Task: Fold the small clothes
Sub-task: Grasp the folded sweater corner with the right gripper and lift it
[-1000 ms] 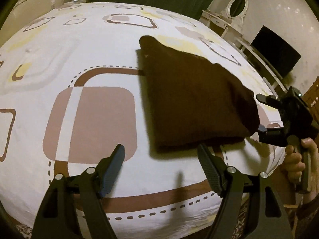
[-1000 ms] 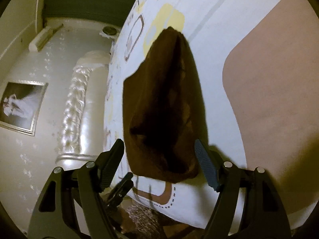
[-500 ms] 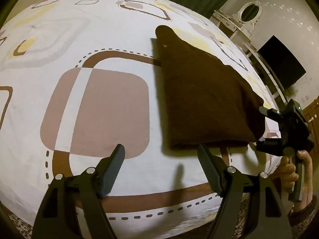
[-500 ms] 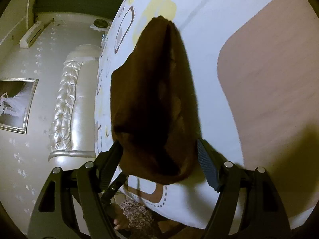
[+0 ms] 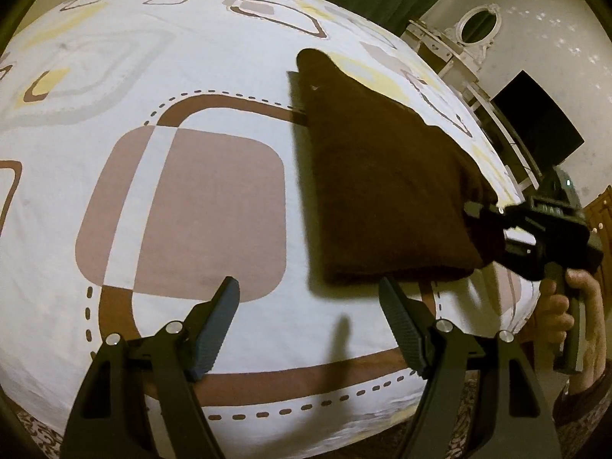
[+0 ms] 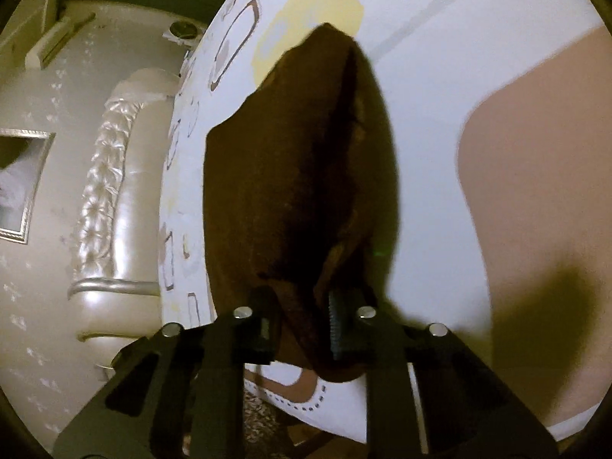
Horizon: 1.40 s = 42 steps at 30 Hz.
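On the bed's white sheet printed with brown rounded squares (image 5: 229,76) lies a dark brown, already doubled fleece-like garment (image 5: 382,191), just right of the big brown square. It looks light, soft and floppy, so a pinch at a corner or edge suits it. The right tool (image 6: 302,325) has just been closing and now nips the garment's near corner. The left tool (image 5: 310,317) gapes wide and empty, just short of the garment's near edge.

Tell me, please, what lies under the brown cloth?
Under the brown cloth lies the patterned bedsheet; a brown printed band runs beneath its edge. Anything else under the cloth is covered.
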Tool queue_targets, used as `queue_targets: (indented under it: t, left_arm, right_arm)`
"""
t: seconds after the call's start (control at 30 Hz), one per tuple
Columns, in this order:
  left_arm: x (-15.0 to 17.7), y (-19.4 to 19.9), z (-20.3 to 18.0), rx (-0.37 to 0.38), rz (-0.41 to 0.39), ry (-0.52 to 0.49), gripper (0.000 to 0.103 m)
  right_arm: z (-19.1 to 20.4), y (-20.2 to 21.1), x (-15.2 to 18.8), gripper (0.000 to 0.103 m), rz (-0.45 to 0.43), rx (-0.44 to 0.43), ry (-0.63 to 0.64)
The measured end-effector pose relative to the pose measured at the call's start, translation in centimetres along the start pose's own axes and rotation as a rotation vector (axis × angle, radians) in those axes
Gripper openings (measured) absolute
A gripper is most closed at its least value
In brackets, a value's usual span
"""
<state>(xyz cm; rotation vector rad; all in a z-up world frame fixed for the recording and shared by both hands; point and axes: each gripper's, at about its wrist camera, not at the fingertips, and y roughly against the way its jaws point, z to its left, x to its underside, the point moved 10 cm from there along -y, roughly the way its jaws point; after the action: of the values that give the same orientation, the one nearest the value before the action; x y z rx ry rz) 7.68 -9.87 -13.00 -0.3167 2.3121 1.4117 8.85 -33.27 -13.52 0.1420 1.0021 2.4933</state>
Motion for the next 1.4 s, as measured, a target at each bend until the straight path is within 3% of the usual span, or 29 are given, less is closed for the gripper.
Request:
queue_targets:
  t: [0.33,0.57,0.83,1.0,1.1,1.2,1.4]
  left_arm:
    - [0.3,0.4,-1.4,-0.016,-0.028,-0.033,0.074]
    - [-1.4,-0.6,-2.7,-0.137,-0.086,-0.122,0.074]
    - [-1.6,-1.4,-5.1,-0.22,-0.118,-0.357,0.075]
    - [-2.4,-2.5,-4.4,-0.277,-0.122,-0.363,0.075]
    - [-2.5,-3.0,-4.6,-0.269,-0.111,-0.355,0.075]
    - [-1.5,-2.7,-5.7,-0.205,-0.102,-0.355,0.075]
    - [-1.6,-3.8,-6.7,-0.26,-0.117,-0.406,0.075]
  right_arm:
    - [4.1,-0.5,-1.0,0.013,-0.009,0.008,0.074]
    - [2.7,0.0,-0.7,0.013,0.001,-0.032,0.015]
    - [2.9,0.9,-1.1,0.013,-0.004,-0.11,-0.034]
    - [3.5,1.3,-1.4,0.013,-0.008,-0.139,-0.04]
    - [3.8,1.5,-1.5,0.013,-0.011,-0.159,-0.052]
    - [4.0,1.6,-1.8,0.013,-0.015,-0.18,-0.062]
    - [5.0,1.6,-2.2,0.013,-0.016,-0.213,-0.067]
